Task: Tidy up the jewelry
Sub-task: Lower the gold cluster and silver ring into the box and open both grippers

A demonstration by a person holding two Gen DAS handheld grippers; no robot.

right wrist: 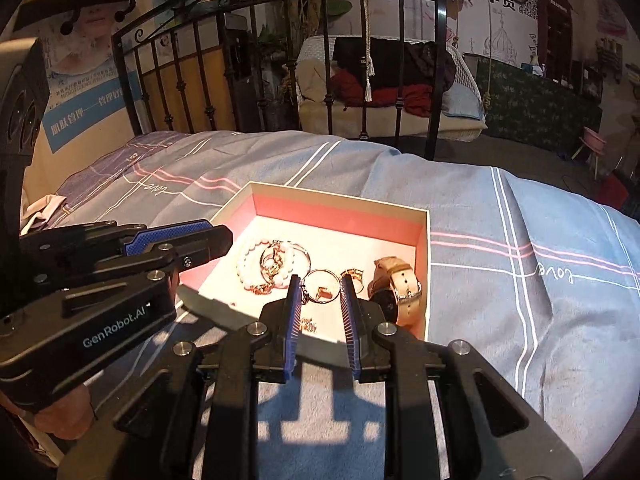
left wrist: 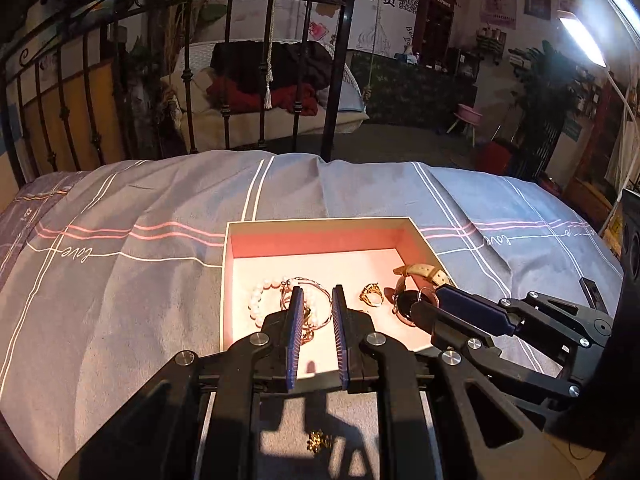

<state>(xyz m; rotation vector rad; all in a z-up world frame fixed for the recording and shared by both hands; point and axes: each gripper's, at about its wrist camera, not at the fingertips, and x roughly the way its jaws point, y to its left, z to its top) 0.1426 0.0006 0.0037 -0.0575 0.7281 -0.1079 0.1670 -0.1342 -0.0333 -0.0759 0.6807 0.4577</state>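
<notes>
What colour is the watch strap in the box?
The watch strap is beige or tan; the right wrist view shows it best.

I see a grey-blue bedsheet (left wrist: 160, 208) crossed by white and pink stripes, a cream box (left wrist: 316, 222) lined coral-pink holding a white pearl bracelet (left wrist: 256, 300), gold ring (left wrist: 371, 294) and beige-strapped watch (right wrist: 400, 284), plus blue-padded black grippers.

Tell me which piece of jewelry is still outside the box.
The small gold flower-shaped piece, lying on the bedspread beneath the left gripper. The pearl bracelet, gold ring and watch are inside the box.
</notes>
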